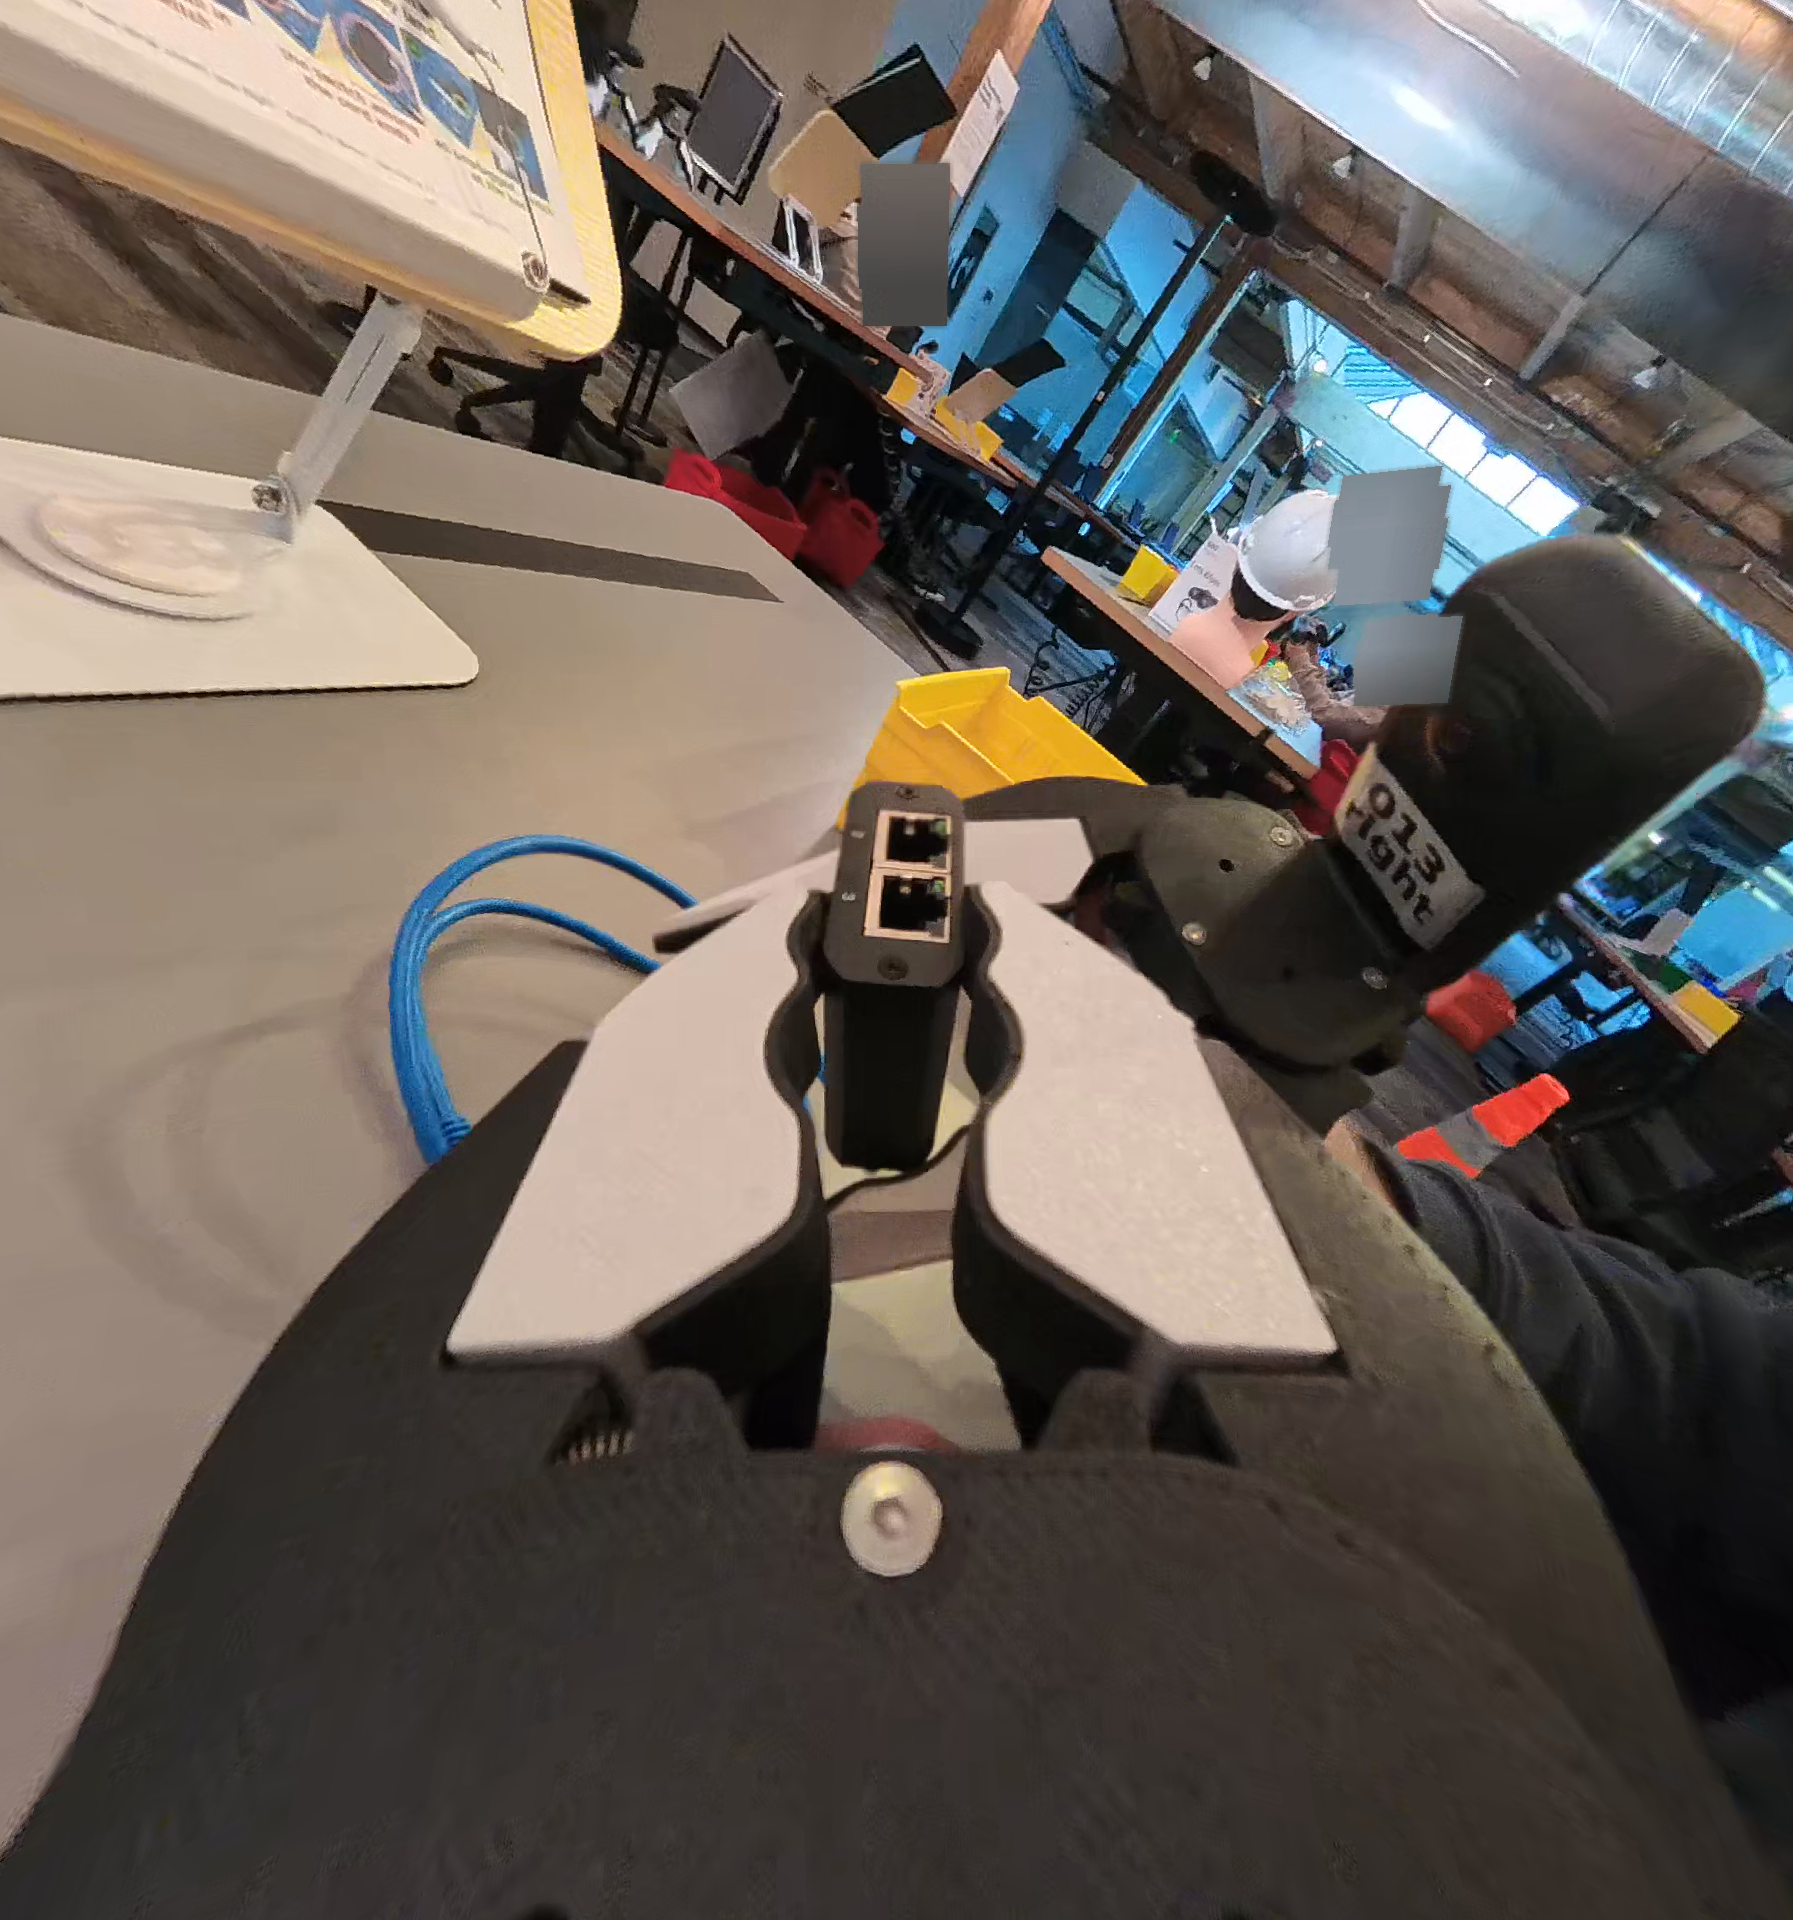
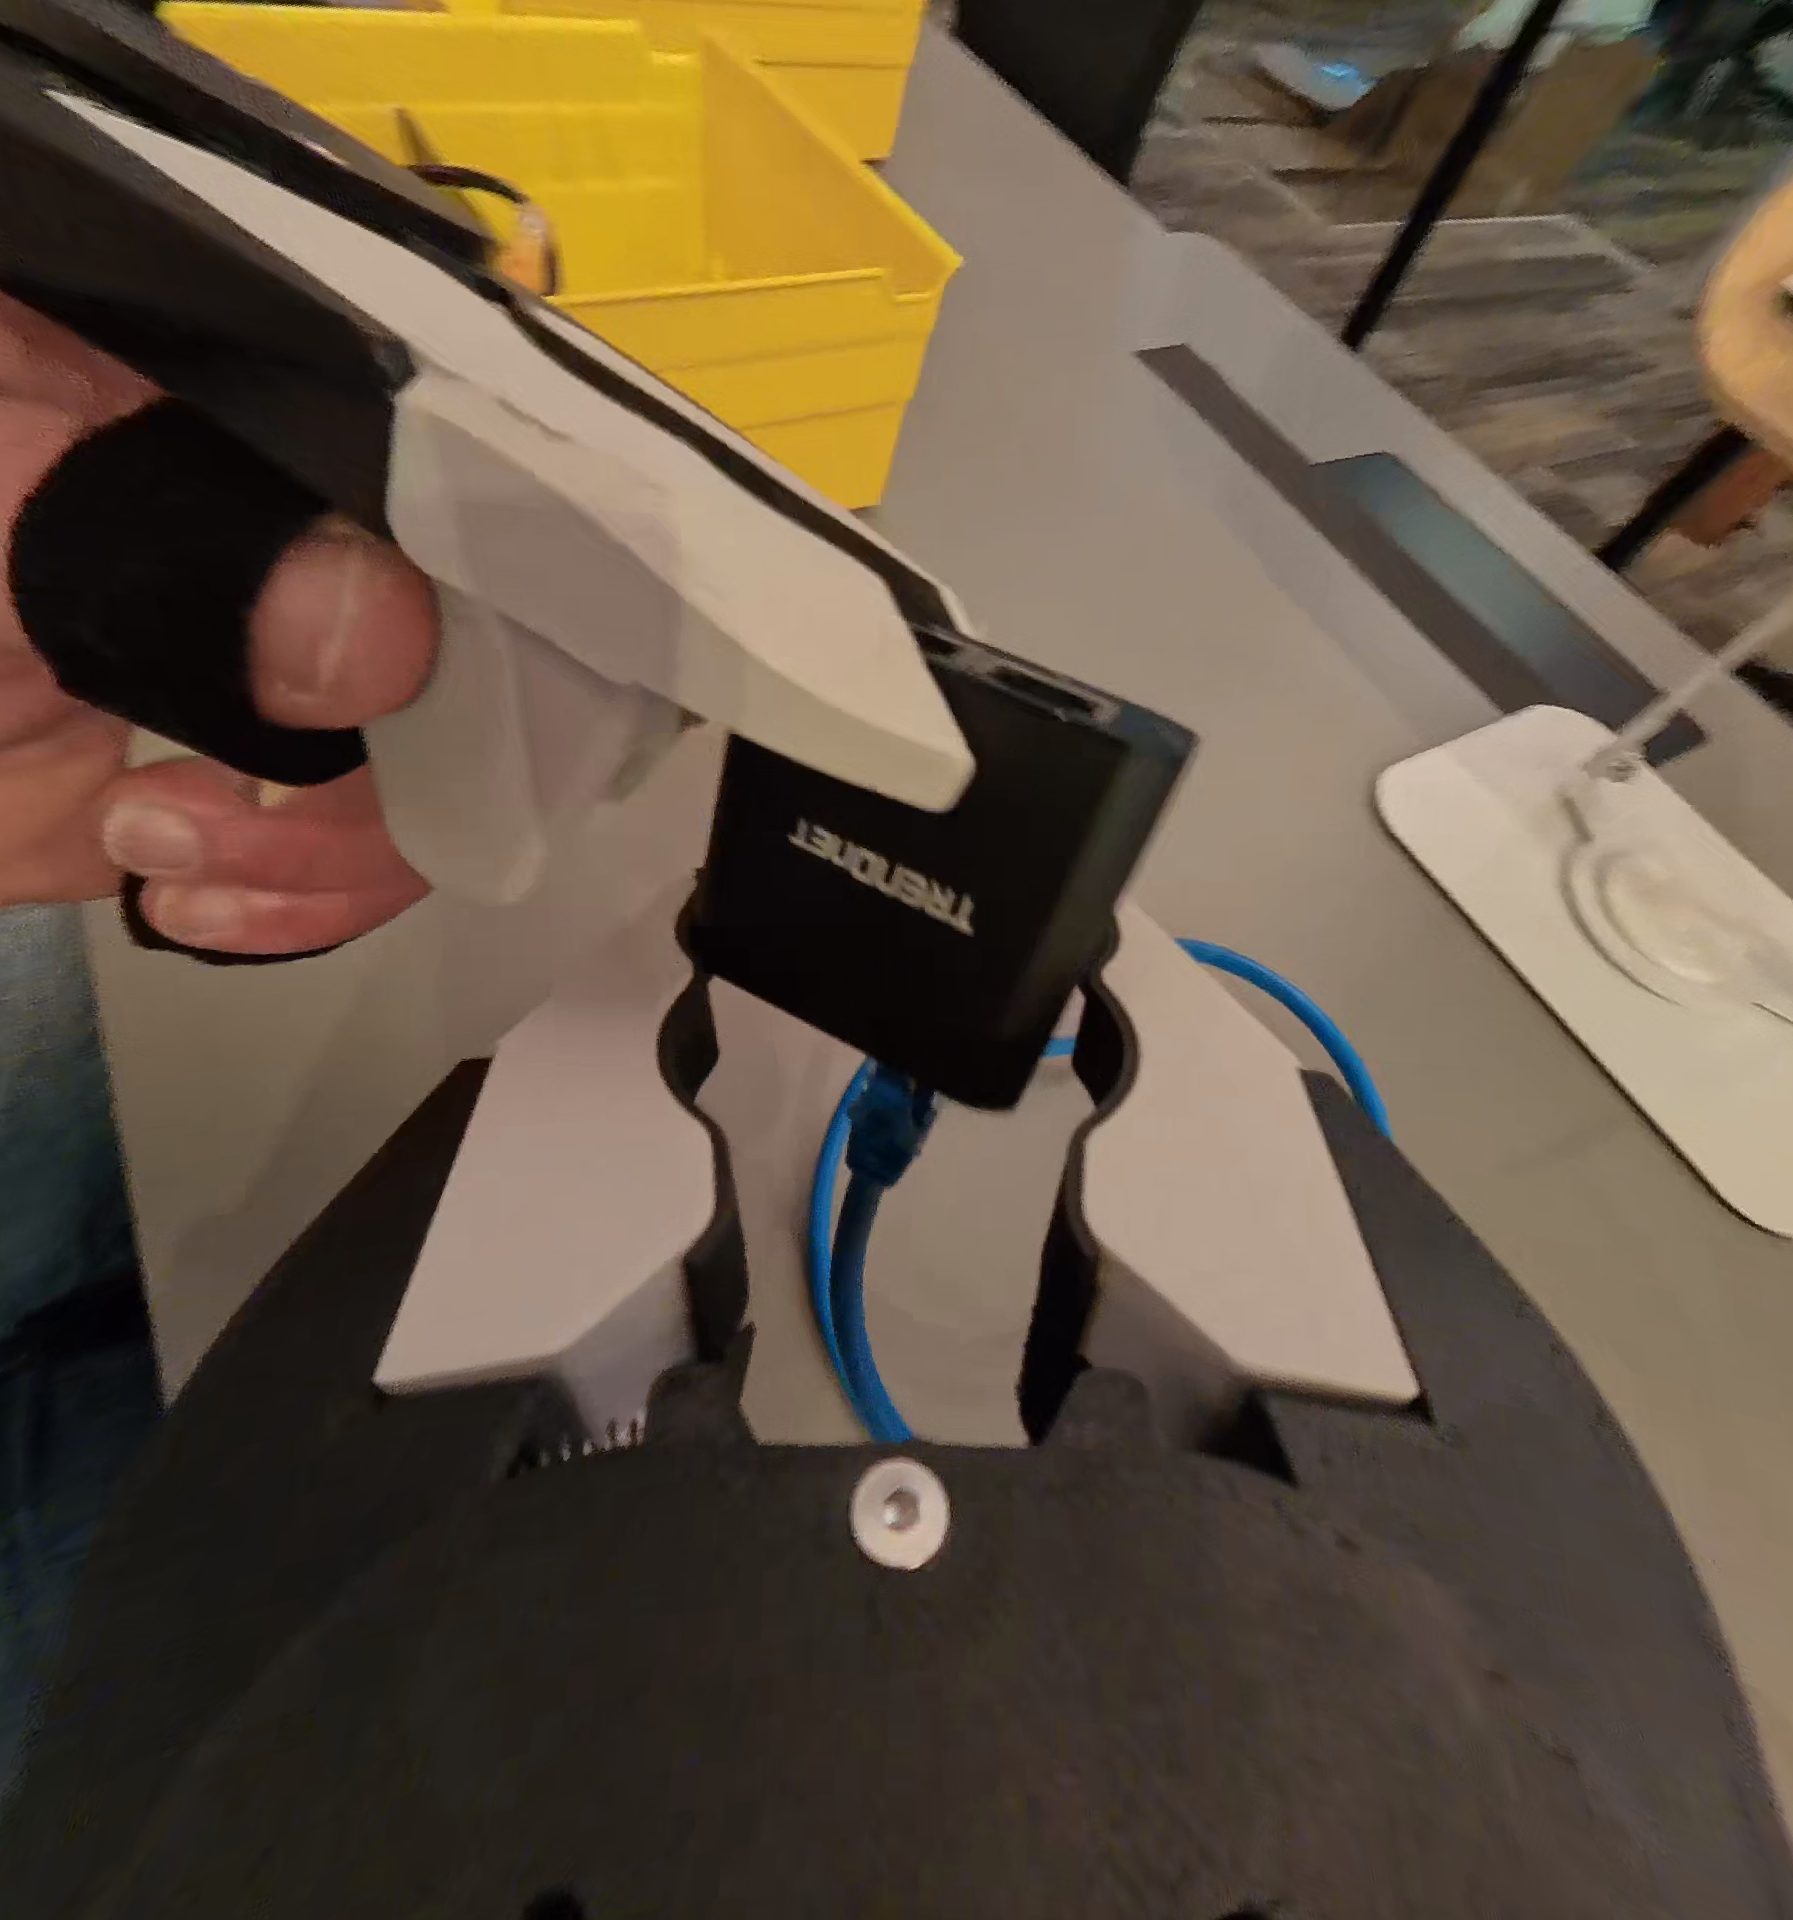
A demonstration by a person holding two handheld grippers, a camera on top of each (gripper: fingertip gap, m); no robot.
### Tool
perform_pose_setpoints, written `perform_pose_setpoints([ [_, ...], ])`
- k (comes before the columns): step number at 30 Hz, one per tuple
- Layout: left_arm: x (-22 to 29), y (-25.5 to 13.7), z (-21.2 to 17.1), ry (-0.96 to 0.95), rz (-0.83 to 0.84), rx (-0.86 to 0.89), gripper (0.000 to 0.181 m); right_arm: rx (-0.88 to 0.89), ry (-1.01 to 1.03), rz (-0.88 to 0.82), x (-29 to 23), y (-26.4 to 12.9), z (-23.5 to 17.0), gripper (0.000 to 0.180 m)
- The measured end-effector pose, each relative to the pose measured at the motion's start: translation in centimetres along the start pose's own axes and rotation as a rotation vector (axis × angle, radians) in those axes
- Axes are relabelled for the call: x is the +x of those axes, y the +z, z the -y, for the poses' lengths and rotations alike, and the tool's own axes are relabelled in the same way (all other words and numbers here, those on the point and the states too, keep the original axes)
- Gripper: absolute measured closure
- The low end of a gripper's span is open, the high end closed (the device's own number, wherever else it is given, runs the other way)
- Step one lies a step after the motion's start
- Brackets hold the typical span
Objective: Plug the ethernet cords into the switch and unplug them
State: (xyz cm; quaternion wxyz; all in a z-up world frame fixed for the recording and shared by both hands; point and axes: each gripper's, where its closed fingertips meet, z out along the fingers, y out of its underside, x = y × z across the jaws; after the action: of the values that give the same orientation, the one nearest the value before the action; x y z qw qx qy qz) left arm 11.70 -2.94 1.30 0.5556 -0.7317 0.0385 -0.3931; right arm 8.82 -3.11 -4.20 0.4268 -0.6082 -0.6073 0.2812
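A small black switch [image 1: 887, 1070] is clamped by its flat faces in my left gripper [image 1: 890, 925], held above the table with two empty ports facing away. In the right wrist view my right gripper [image 2: 902, 966] has its fingertips against the narrow sides of the switch [image 2: 902, 831] at its rear end. A left gripper finger [image 2: 715, 623], held by a hand, lies over the switch's top face. The blue ethernet cord [image 1: 424, 966] lies looped on the grey table. Its plug [image 2: 887, 1117] is loose below the switch. The right gripper's black body [image 1: 1287, 914] shows at the right.
A yellow bin [image 1: 975, 727] stands just beyond the switch and also shows in the right wrist view [image 2: 746, 260]. A white sign stand base [image 1: 196, 613] sits on the grey table [image 1: 248, 1039] to the left. Desks, red bins and people are far behind. Some 6 centimetres of space lies between my two pairs of fingers.
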Motion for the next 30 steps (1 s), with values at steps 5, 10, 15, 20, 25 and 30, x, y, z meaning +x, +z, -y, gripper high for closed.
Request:
perform_pose_setpoints([
  [5,-0.2,-0.4,-0.7,-0.033,-0.002,-0.009,0.157,-0.08,-0.065,0.07,-0.6,0.2,-0.7,0.113],
  [10,0.5,-0.8,-1.7,-0.007,-0.099,-0.167,0.14,-0.238,-0.257,0.254,-1.9,-1.1,-2.7,0.113],
  [15,1.7,-0.5,-4.1,0.028,-0.157,-0.345,0.152,-0.441,-0.515,0.453,-3.3,-3.0,-4.8,0.113],
  [20,0.2,-0.4,-2.1,-0.104,-0.099,-0.184,0.155,-0.407,-0.534,0.31,-1.3,-1.8,-3.4,0.114],
  [25,-0.3,-0.3,-1.2,-0.242,-0.107,-0.071,0.157,-0.211,-0.421,0.074,-0.8,-0.3,-1.5,0.078],
  [30,0.1,0.1,-1.5,-0.333,-0.118,-0.018,0.157,-0.119,-0.372,-0.104,0.0,0.8,-1.4,0.089],
])
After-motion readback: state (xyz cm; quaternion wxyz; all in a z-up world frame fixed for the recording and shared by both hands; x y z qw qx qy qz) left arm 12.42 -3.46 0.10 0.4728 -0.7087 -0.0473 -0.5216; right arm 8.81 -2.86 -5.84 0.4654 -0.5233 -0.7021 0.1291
